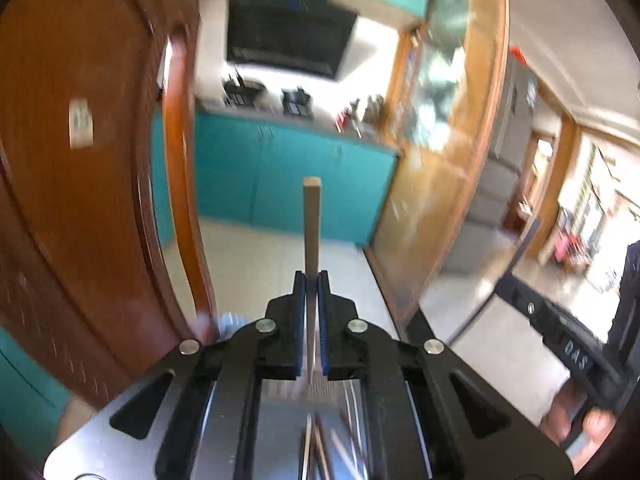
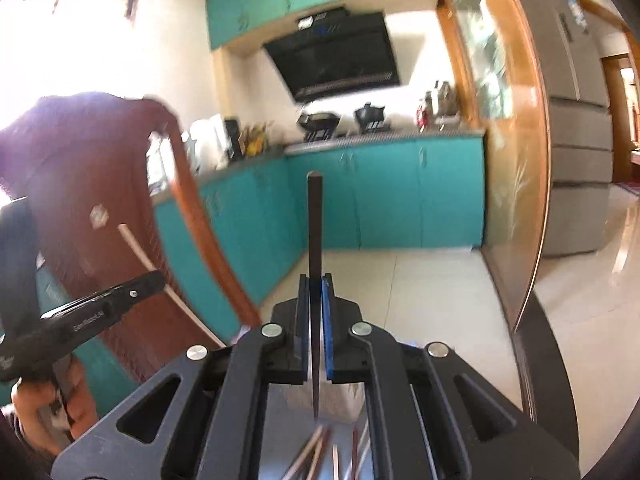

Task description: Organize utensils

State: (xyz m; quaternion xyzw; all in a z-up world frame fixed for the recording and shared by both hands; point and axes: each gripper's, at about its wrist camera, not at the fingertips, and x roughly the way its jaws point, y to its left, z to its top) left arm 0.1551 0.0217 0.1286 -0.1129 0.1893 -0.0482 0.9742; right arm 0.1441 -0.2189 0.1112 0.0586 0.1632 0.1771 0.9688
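Chopsticks: your left gripper point(image 1: 311, 280) clenches a pale chopstick point(image 1: 311, 224), your right gripper point(image 2: 315, 284) a dark chopstick point(image 2: 315, 232), each running straight out between its fingers, upright above the loose chopsticks point(image 2: 316, 454).

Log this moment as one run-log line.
left gripper: shut on pale wooden chopstick | right gripper: shut on dark chopstick | both raised | loose chopsticks below
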